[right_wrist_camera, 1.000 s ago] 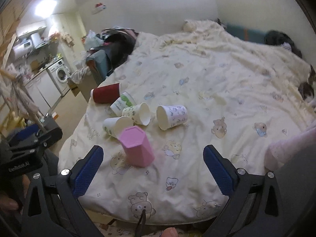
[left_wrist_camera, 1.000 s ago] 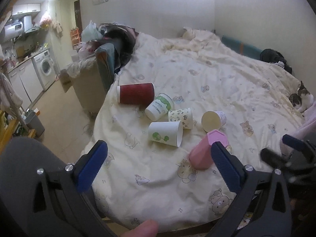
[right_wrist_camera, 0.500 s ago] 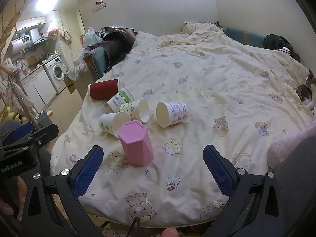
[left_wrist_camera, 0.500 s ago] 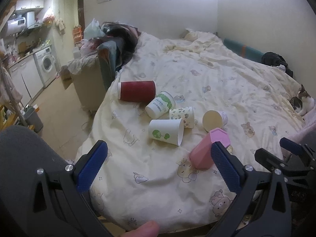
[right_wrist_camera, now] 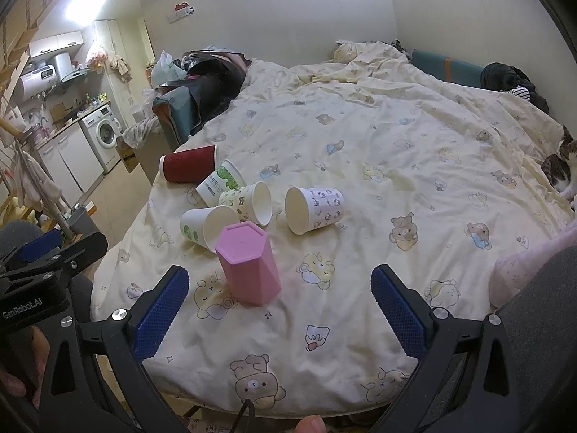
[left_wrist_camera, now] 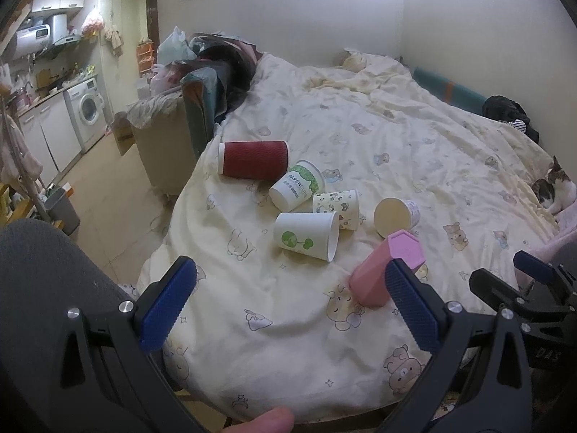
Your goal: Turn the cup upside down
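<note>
Since a second ago both grippers have drawn slightly back from the bed; no cup has shifted. The left gripper (left_wrist_camera: 288, 306) and right gripper (right_wrist_camera: 279, 312) each hang with jaws wide apart, holding nothing. The pink hexagonal cup (right_wrist_camera: 249, 263) stands base-up on the cream bear-print duvet (right_wrist_camera: 378, 151). Beyond it lie five paper cups on their sides: one green-leafed (left_wrist_camera: 306, 231), one reading "PAPER CUPS" (left_wrist_camera: 297, 184), one patterned (left_wrist_camera: 337, 207), one white with small prints (right_wrist_camera: 313, 209), and one dark red (left_wrist_camera: 252, 160). The left gripper's body reads "GenRoboAI". Left of the pink cup, a washing machine (left_wrist_camera: 88, 108); right of it, a cat (left_wrist_camera: 555, 187).
</note>
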